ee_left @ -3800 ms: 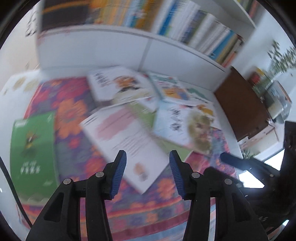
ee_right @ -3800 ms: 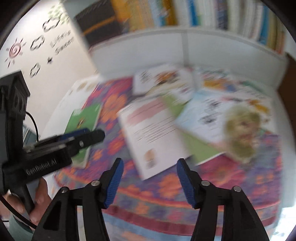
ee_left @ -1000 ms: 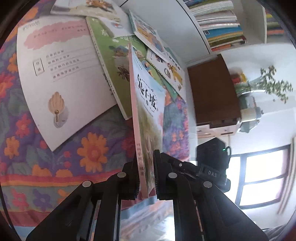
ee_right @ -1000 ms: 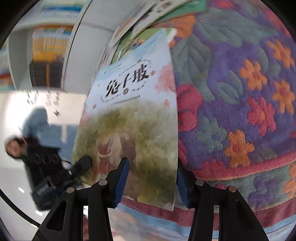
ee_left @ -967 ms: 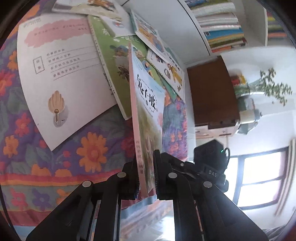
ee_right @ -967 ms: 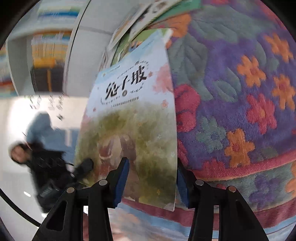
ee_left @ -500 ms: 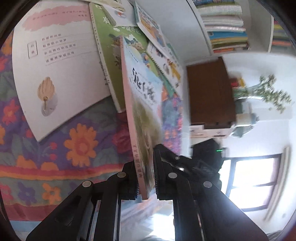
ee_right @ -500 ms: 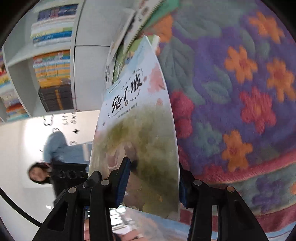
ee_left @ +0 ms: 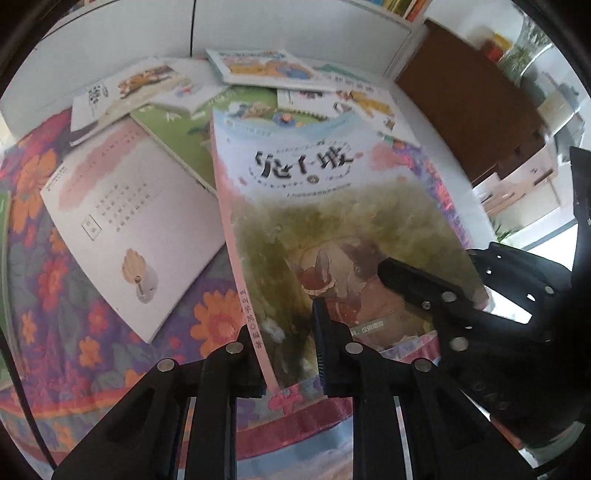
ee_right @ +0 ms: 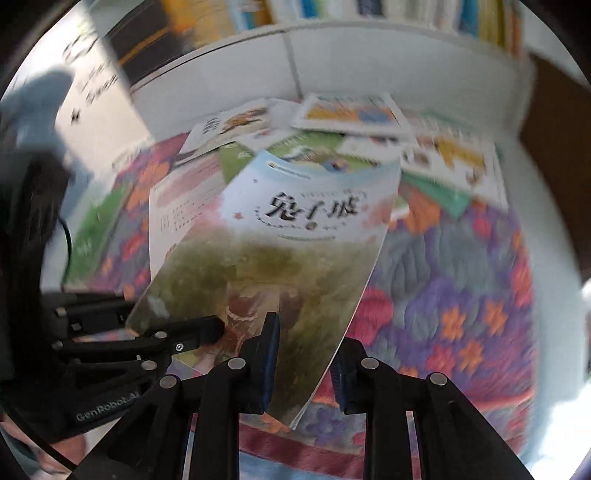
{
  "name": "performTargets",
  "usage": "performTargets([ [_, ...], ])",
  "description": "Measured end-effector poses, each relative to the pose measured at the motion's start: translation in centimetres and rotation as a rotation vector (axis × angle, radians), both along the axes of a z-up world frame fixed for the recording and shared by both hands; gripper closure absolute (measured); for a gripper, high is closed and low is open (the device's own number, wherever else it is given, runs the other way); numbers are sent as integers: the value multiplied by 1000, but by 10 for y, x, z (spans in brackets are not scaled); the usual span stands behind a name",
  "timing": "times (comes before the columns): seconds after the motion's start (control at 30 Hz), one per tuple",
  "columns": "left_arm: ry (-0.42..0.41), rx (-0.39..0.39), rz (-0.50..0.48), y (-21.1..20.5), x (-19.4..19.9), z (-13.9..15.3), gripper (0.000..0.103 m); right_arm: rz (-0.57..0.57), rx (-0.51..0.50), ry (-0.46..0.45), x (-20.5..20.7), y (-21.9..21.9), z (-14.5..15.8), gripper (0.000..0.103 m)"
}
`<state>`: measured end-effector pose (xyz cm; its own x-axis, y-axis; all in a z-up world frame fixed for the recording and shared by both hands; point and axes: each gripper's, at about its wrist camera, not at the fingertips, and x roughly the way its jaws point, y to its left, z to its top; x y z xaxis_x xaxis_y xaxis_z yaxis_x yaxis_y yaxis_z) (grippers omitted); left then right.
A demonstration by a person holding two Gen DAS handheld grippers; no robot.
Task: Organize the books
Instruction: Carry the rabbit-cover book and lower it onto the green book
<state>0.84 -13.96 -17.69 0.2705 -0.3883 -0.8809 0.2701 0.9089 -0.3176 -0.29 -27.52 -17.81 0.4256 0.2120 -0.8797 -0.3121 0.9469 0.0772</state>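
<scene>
A thin picture book (ee_left: 332,221) (ee_right: 295,240), with a pale blue top and a rabbit on a green field, hangs slanted above the floral cloth. My left gripper (ee_left: 286,332) (ee_right: 166,325) has the spine end between its jaws, which are opening. Their gap is wider than the book is thick, and the book lies loosely across it. My right gripper (ee_right: 304,343) is closing on the book's lower right edge, one pad on the cover and the other finger underneath. In the left wrist view one of its fingers (ee_left: 413,288) lies on the cover.
Several other books lie overlapped on the floral cloth (ee_left: 92,332): a white one with a pink band (ee_left: 122,221), a green one (ee_left: 184,140) and picture books (ee_left: 258,66) by the white shelf base. A bookshelf (ee_right: 332,14) stands behind and a brown cabinet (ee_left: 472,110) to the right.
The book swung from standing edge-on in the left jaws to a face-up slant. The right jaws narrowed onto its edge and the left jaws widened. Both hands rose and rolled.
</scene>
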Motion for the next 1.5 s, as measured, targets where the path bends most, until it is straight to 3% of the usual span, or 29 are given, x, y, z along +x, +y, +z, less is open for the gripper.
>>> performTargets([
  [0.07,-8,-49,5,11,-1,9,86,37,-39,-31,-1,10,9,78],
  [0.13,-8,-129,43,32,-1,21,86,59,3,-44,2,12,21,78],
  [0.2,-37,-159,73,47,-4,32,86,81,26,-62,4,20,33,78],
  [0.33,-87,-137,68,75,-13,44,86,136,-16,-78,-1,56,48,78],
  [0.63,-142,-153,115,150,-36,59,86,162,64,-102,-18,125,69,78],
  [0.83,-168,-117,200,219,-39,59,86,208,159,-76,-14,188,61,77],
  [1.13,-188,-76,327,298,-36,44,86,283,196,-59,2,274,39,77],
  [1.3,-176,-22,359,329,-22,21,86,316,195,-30,21,319,12,75],
  [1.5,-112,-74,384,358,-14,-13,87,321,182,30,25,353,-18,75],
])
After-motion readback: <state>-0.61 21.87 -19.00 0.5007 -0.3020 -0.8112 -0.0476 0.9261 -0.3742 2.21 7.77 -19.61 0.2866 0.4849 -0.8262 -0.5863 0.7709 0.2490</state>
